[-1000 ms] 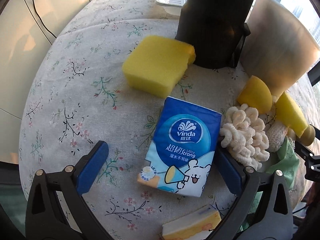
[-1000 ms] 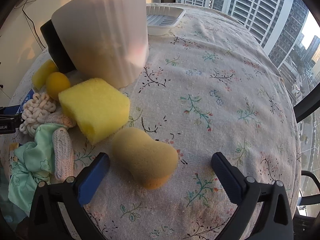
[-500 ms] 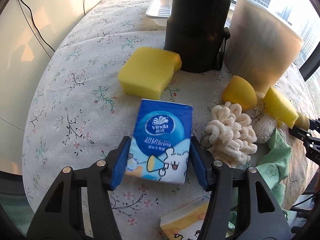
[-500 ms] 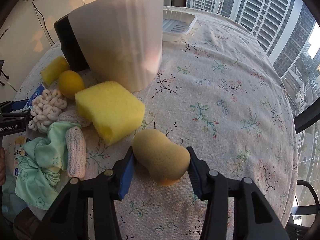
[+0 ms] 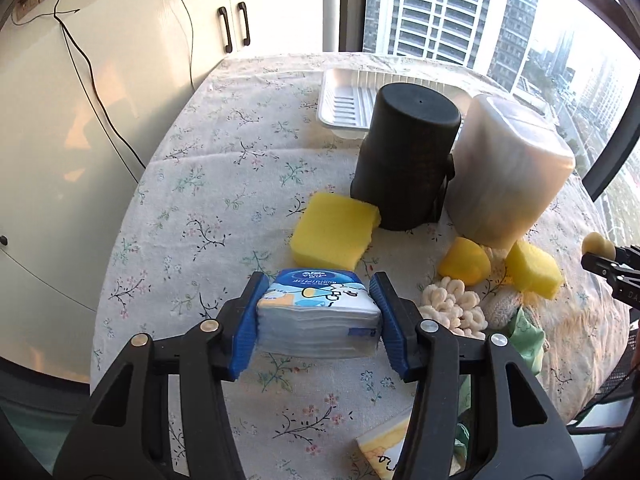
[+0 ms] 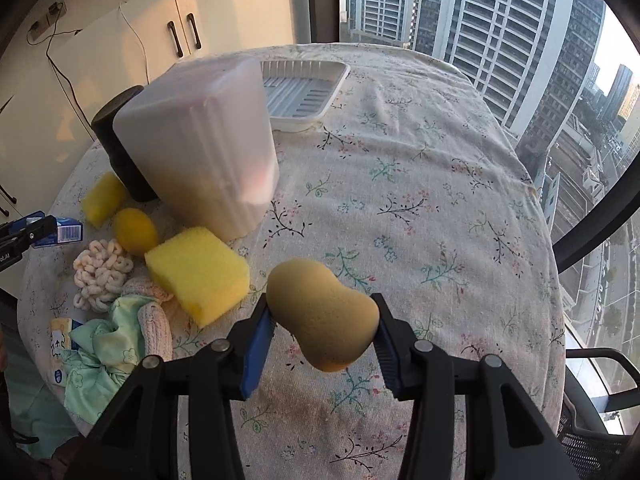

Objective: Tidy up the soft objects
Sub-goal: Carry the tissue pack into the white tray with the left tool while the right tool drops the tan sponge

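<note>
My left gripper (image 5: 318, 320) is shut on a blue Vinda tissue pack (image 5: 318, 316) and holds it above the floral tablecloth (image 5: 208, 208). My right gripper (image 6: 322, 328) is shut on a tan peanut-shaped sponge (image 6: 322, 314), lifted off the cloth. The sponge also shows at the right edge of the left wrist view (image 5: 598, 245). The tissue pack shows at the left edge of the right wrist view (image 6: 60, 232). Soft items lie between the grippers: yellow sponge blocks (image 5: 334, 232) (image 6: 198, 274), a round yellow sponge (image 5: 464, 266), a cream chenille pad (image 5: 452, 308).
An upside-down black cylinder (image 5: 406, 160) and a frosted white bin (image 5: 508, 172) stand mid-table. A white ribbed tray (image 5: 348, 104) lies behind them. A green cloth (image 6: 104, 356), knitted mitt (image 6: 154, 330) and small yellow-white pack (image 5: 384, 446) lie near the table's front edge.
Both grippers closed from open onto their objects, the left on the tissue pack and the right on the tan sponge, and both lifted them off the table.
</note>
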Available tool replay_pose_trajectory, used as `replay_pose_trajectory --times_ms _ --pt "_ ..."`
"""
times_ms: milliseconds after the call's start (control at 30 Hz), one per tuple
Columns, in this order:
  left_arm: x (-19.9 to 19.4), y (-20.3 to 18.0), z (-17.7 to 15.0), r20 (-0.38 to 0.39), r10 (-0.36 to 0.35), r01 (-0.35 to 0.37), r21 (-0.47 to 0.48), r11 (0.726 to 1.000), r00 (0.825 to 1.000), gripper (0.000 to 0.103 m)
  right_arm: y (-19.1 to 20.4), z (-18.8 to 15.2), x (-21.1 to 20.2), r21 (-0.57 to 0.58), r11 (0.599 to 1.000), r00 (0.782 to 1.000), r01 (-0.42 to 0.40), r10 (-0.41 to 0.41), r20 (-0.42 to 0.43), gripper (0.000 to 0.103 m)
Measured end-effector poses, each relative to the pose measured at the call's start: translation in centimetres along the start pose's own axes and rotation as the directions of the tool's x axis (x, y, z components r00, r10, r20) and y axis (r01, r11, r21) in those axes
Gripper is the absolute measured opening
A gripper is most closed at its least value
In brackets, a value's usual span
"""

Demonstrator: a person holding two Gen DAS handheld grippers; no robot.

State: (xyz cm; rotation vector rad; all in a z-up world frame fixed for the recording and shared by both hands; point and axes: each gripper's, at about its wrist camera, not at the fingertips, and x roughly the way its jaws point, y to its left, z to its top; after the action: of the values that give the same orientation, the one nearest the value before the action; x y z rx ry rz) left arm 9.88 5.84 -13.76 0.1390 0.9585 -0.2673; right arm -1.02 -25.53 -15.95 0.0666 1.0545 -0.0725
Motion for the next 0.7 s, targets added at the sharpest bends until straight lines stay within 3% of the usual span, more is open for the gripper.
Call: replay_pose_trajectory --times_ms 133,267,433,700 --pt "-0.5 1.2 1.3 0.056 -0.019 0.021 -0.024 0.999 0.998 0.05 0.3 0.6 -0.4 -0.015 1.0 1.0 -0.008 0.008 0.021 0.05" --pt "-0.2 3.1 4.3 0.13 0.047 -0.043 -0.037 0.998 0.99 0.05 -0.4 2.5 -0.4 -0.017 1.0 0.998 -0.009 0.01 0.069 0.049" --pt "1.8 5.9 9.8 0.202 0.076 -0.063 -0.07 0.996 0.977 0.05 -2.8 7.6 1.4 0.005 1.0 0.993 -0.004 0.004 0.122 0.05" --pt "8.8 8.4 16.9 0.222 0.054 -0.043 -0.053 0.998 0.974 0.05 -6.3 16.2 5.8 0.05 0.997 0.982 -0.064 0.054 0.179 0.05"
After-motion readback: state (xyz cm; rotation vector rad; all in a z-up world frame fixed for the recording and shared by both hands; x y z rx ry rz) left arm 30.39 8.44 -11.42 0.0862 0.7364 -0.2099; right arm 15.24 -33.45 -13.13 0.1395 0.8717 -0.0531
